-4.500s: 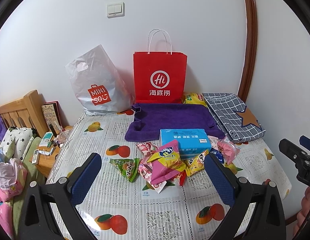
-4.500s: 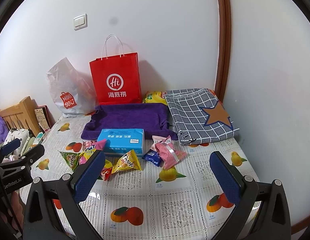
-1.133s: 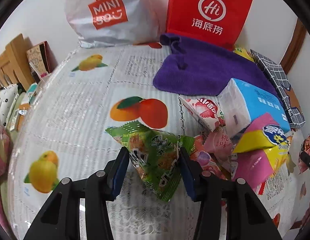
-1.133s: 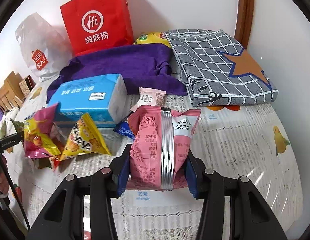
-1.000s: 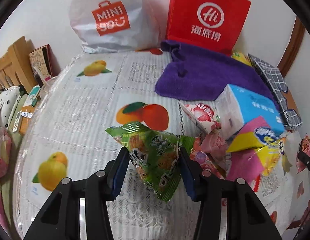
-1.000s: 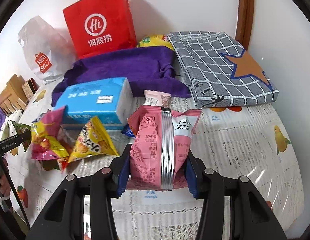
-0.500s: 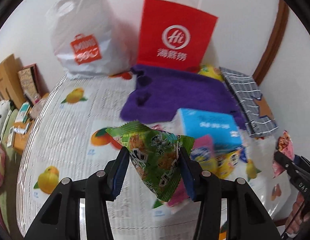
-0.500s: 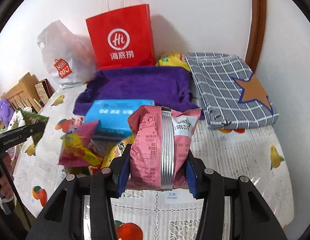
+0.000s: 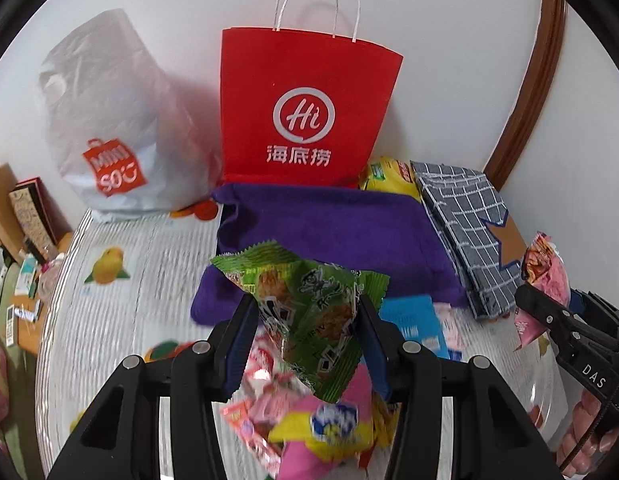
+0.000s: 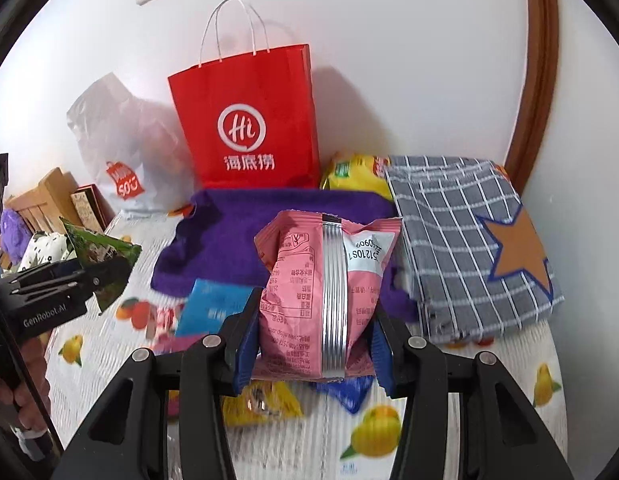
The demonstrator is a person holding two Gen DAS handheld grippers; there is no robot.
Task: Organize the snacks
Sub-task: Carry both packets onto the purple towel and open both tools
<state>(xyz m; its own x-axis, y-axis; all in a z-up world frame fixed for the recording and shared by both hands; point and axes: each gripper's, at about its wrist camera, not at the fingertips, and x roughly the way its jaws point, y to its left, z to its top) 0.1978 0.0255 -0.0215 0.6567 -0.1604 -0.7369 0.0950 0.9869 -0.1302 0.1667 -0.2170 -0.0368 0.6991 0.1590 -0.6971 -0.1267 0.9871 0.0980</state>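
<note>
So far only two packets are off the table (image 10: 449, 432). The left hand-held gripper (image 9: 305, 332) is clenched on a green snack packet (image 9: 305, 312), held in the air ahead of its jaws; the right hand-held gripper (image 10: 313, 344) clamps a pink snack packet (image 10: 325, 292) the same way. Beyond both, against the wall, stands the red paper bag (image 9: 309, 104), which looks the likely place for them, though nothing is in it that I can see. Below the left gripper a heap of loose snacks (image 9: 309, 428) lies unsorted, so most of the job remains.
</note>
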